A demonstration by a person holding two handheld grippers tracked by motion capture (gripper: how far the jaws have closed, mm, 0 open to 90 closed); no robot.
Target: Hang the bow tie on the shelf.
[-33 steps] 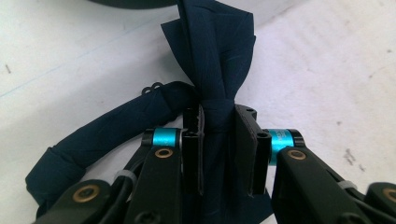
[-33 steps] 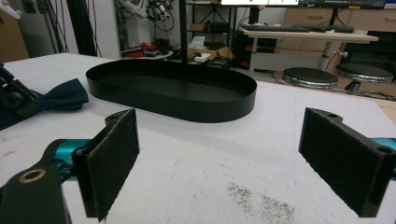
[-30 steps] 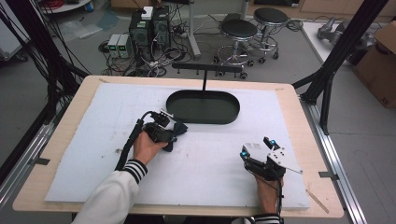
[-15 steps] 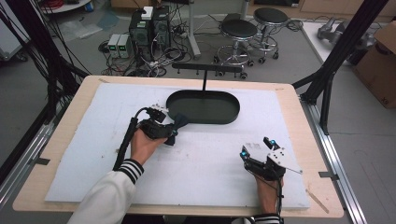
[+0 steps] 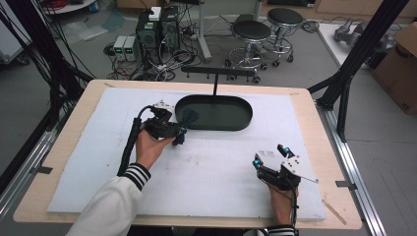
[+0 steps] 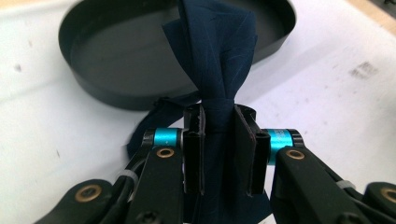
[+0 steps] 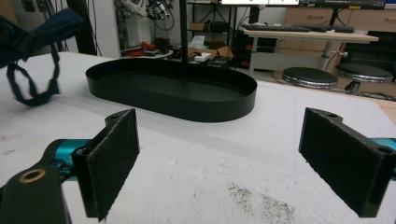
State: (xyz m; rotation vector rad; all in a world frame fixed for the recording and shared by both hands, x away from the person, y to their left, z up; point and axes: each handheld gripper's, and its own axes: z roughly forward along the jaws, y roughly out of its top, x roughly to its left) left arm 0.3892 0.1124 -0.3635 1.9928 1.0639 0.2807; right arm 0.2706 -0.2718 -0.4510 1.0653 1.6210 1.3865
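My left gripper [image 5: 178, 133] is clenched on a dark navy strip of folded fabric [image 6: 219, 70]; in the left gripper view I see the cloth pinched upright between the two black pads [image 6: 194, 149], fanning out above them and trailing below in a loose loop. From the high view the gripper sits just beside the left end of the shallow black oval metal tray [image 5: 236, 122], and the free top of the fabric reaches over the tray's near left rim. I cannot tell whether the cloth touches the rim. The tray stands on the white foam mat [image 5: 216, 172] that covers the light wooden table [image 5: 64, 147], with a thin black T-shaped post [image 5: 215, 81] rising from its far edge.

My right gripper [image 5: 272, 156] is released, its jaws standing wide apart with nothing between them. It rests low over the mat at the near right, well apart from the tray and from the fabric. In the right gripper view I see the tray beyond its pads [image 7: 112, 163], and the navy cloth hanging at far left.
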